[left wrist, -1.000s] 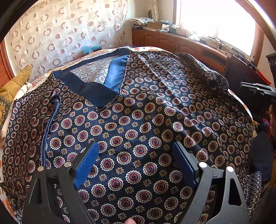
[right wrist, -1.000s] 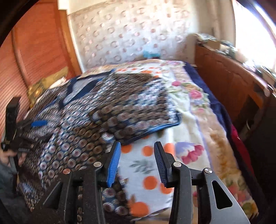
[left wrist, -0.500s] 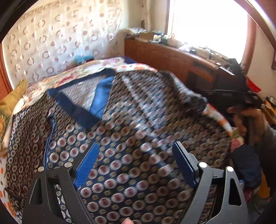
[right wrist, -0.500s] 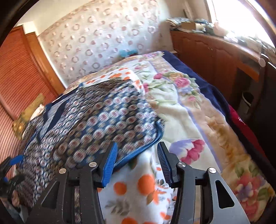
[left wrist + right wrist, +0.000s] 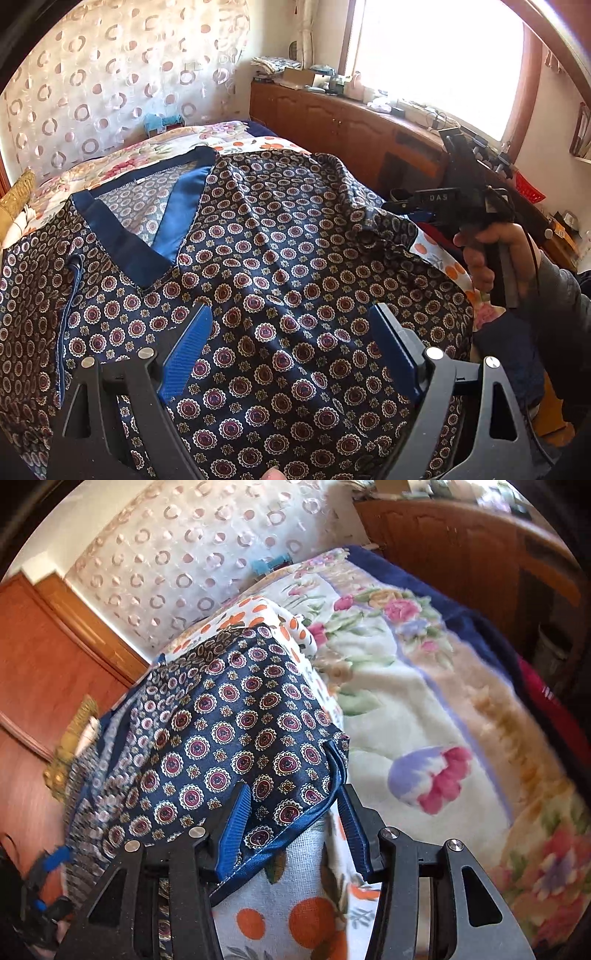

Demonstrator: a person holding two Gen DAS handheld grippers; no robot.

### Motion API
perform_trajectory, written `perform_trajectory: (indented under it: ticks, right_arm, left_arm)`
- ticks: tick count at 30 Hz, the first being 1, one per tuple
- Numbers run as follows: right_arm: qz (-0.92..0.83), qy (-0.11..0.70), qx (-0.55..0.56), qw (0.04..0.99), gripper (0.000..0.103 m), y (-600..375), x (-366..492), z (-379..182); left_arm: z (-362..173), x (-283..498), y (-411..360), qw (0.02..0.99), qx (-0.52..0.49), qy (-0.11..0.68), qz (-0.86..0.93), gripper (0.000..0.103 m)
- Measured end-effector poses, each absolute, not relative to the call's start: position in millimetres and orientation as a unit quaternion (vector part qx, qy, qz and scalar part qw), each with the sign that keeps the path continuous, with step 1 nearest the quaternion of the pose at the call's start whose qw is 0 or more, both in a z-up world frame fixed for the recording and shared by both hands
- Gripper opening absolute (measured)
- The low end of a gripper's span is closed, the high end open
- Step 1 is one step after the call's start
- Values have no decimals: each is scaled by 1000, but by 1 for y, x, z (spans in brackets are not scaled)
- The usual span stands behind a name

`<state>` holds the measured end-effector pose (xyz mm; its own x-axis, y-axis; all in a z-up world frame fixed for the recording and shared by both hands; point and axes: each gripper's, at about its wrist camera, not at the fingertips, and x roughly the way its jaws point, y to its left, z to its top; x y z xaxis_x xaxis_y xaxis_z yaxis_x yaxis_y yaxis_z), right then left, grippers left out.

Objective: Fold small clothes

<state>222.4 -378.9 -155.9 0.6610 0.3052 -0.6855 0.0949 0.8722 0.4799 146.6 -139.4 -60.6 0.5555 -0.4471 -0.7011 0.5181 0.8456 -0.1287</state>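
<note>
A navy top with a medallion print and a blue V-neck band (image 5: 280, 266) lies spread front-up on the bed. My left gripper (image 5: 291, 350) is open and hovers over its lower middle, holding nothing. My right gripper (image 5: 295, 819) is open with its jaws on either side of the blue-piped edge of the top's right sleeve (image 5: 240, 738); I cannot tell if they touch it. The right gripper also shows in the left wrist view (image 5: 461, 199), held in a hand at the right.
The top rests on an orange-print sheet (image 5: 295, 923) over a floral blanket (image 5: 424, 686). A wooden cabinet (image 5: 351, 125) with clutter runs under the window at the right. A gold cushion (image 5: 14, 195) lies at the bed's left. A wooden door (image 5: 44, 657) stands at the left.
My right gripper has moved in close to the sleeve edge, which now sits between its jaws. My left gripper has risen and tilted back a little over the top, still open.
</note>
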Motion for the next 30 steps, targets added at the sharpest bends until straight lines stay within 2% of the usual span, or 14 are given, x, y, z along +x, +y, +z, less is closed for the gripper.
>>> perform_trajectory:
  ticks: [8,12,13,14,15,21,30]
  right_arm:
    - [65,411,274,867,52,-393,222,-161]
    - [61,392,272,877,24,-389,211,-152]
    - [48,387,255,885,20,-385,209,-148]
    - [34,380,232,895,10,-381,206,-144]
    - [25,371,217,903,7,-378,203,-139]
    - [-4,310,147,939,6,-365,186,-100]
    - [47,242,48,968,6,-305,182,-21]
  left_arm:
    - [-65,143,-138,880,46,388,-272,87]
    - [-67,143,-137,879,44,389,-271,87]
    - [-68,144,-137,879,42,390,-271,87]
    - [-68,145,-136,879,42,391,-271,87]
    - [-68,145,-136,879,42,390,-270,87]
    - [-68,144,-129,882,43,387,-264,87]
    - [-64,145,-96,894,26,380,-236,87]
